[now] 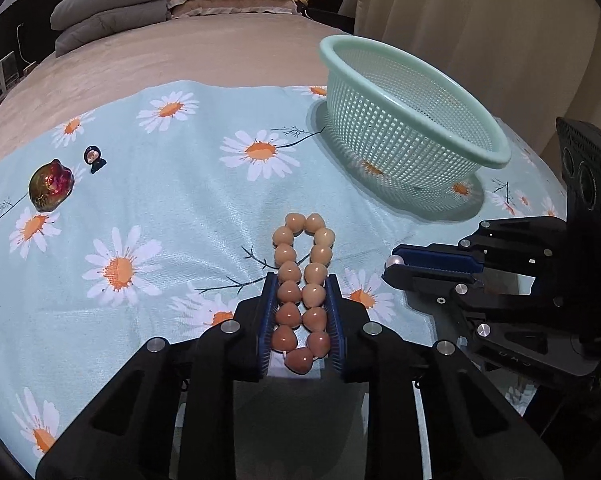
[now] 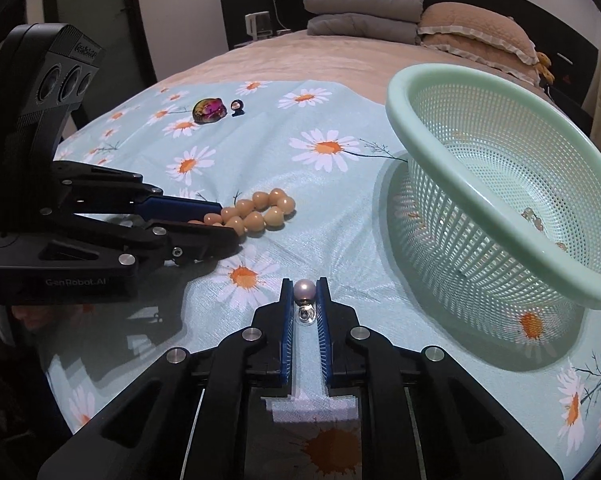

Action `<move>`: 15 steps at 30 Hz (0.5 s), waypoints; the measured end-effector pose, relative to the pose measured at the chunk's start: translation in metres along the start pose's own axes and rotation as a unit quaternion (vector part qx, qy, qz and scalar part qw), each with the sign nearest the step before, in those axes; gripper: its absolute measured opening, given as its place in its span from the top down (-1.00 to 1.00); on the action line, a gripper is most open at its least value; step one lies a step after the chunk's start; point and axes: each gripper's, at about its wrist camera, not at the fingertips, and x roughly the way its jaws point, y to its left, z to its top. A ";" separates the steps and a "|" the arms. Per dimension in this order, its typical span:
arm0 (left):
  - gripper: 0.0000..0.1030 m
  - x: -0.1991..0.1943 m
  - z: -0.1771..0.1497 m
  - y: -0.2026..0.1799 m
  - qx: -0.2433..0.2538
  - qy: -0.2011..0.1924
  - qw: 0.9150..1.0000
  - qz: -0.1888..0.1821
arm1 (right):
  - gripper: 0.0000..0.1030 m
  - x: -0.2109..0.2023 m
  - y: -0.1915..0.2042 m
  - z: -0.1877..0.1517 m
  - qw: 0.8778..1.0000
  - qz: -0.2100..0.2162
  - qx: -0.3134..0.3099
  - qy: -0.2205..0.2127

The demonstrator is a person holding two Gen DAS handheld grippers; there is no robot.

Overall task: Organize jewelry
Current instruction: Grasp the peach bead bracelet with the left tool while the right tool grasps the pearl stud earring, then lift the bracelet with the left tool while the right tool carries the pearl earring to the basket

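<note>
Clamped between the left gripper (image 1: 302, 280) fingers, a bead bracelet (image 1: 302, 280) is held; a pearl (image 2: 304, 290) is pinched by the right gripper (image 2: 304, 286), with the basket (image 2: 452, 168) at two o'clock.

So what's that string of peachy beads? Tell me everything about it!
The bead bracelet is a closed loop of smooth, glossy, peach-coloured beads, each a rounded heart-like shape, looking like polished stone or plastic. It is squeezed into a long narrow loop, two rows side by side. The left hand-held gripper is shut on its near half, blue pads pressing both rows. Its far end sticks out past the fingertips over the daisy cloth; whether that end touches the cloth, I cannot tell.
</note>
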 end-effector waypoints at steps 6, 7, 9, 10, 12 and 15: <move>0.70 -0.018 -0.013 -0.019 0.014 0.015 1.000 -0.004 | 0.79 -0.016 -0.006 -0.009 1.000 0.011 0.020 0.009; 0.77 -0.021 -0.016 -0.023 0.017 0.020 1.000 -0.007 | 0.79 -0.020 -0.007 -0.012 1.000 0.014 0.023 0.009; 0.76 -0.024 -0.022 -0.030 0.023 0.032 0.999 -0.009 | 0.79 -0.028 -0.007 -0.017 0.999 0.020 0.030 0.007; 0.77 -0.026 -0.025 -0.035 0.031 0.036 0.999 -0.002 | 0.79 -0.033 -0.007 -0.020 0.999 0.020 0.031 0.006; 0.77 -0.028 -0.028 -0.043 0.036 0.041 0.998 0.005 | 0.79 -0.040 -0.008 -0.026 0.999 0.019 0.033 0.004; 0.77 -0.034 -0.028 -0.046 0.031 0.044 0.999 0.003 | 0.79 -0.051 -0.011 -0.032 0.999 0.019 0.038 -0.001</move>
